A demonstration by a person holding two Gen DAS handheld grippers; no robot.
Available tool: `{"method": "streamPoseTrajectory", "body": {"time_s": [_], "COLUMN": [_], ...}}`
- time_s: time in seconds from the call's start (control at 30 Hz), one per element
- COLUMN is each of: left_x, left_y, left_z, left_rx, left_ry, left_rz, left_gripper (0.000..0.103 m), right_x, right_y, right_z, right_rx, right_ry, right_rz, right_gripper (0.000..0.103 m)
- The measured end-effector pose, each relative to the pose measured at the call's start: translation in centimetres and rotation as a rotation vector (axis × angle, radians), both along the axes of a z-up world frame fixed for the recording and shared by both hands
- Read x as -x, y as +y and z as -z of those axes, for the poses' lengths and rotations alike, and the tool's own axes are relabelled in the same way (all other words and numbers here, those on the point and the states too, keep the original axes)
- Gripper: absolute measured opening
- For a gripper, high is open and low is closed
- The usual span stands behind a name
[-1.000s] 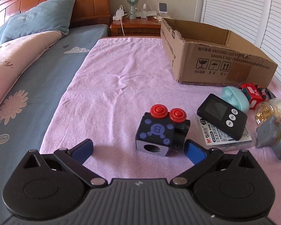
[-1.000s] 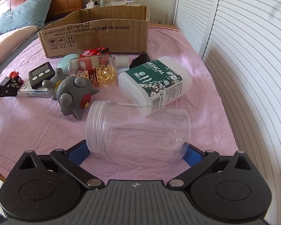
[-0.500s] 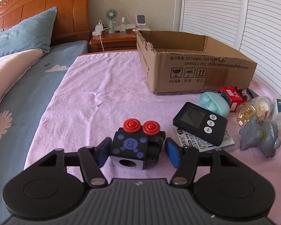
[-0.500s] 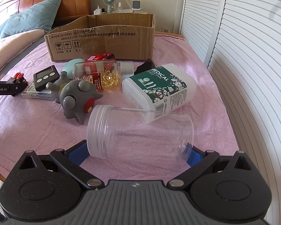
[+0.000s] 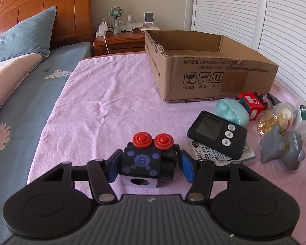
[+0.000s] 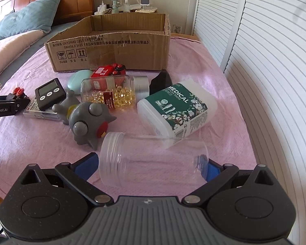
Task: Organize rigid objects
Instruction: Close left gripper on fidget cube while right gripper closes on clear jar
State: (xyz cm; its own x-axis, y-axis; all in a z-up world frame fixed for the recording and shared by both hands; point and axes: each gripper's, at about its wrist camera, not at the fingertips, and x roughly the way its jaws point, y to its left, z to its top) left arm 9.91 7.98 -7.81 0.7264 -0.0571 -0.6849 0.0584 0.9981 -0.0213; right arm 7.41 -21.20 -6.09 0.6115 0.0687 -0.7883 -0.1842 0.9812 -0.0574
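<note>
A black toy cube [image 5: 140, 161] with two red buttons sits on the pink sheet. My left gripper [image 5: 150, 167] is shut on it, blue pads against its two sides. The right wrist view shows the same cube [image 6: 18, 91] and left gripper [image 6: 8, 104] at the far left. A clear, lidless plastic jar [image 6: 153, 159] lies on its side between the fingers of my right gripper [image 6: 151, 165]. Those jaws stand wide, with a pad at each end of the jar. The open cardboard box [image 5: 214, 77] stands further back on the sheet.
A black timer [image 5: 216, 134], teal case [image 5: 230, 112], red toy car [image 5: 253, 102], capsule bottle [image 6: 110, 94], grey toy [image 6: 87, 122] and swab tub [image 6: 175, 110] crowd the sheet between the grippers. Louvred doors [image 6: 265, 81] run along the right. Pillows lie at the left.
My left gripper's jaws went from wide open to closed against the toy cube. The right gripper stayed wide around the jar, and its view shifted only slightly.
</note>
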Motion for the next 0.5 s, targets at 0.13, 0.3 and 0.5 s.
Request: {"method": "streamPoseTrajectory", "body": {"time_s": [0.13,0.3,0.5], "left_x": [-0.4,-0.6,-0.6], "left_y": [0.2,0.2,0.5], "left_z": [-0.1,-0.3,-0.7], "left_rx": [0.002,-0.004,-0.009], "left_ry": [0.014,0.032,0.074], "left_rz": [0.002,0.031,0.052], "left_gripper": [0.058,0.054,0.054], "right_x": [0.1,-0.2,-0.2], "right_y": [-0.1,-0.1,-0.3], "right_z": [-0.5,-0.6,-1.5], "right_rx": [0.013,0.032,0.023], "right_ry": [-0.001,0.033,0.035], "right_rz": [0.027,0.041,0.004], "right_gripper": [0.103,0.095,0.094]}}
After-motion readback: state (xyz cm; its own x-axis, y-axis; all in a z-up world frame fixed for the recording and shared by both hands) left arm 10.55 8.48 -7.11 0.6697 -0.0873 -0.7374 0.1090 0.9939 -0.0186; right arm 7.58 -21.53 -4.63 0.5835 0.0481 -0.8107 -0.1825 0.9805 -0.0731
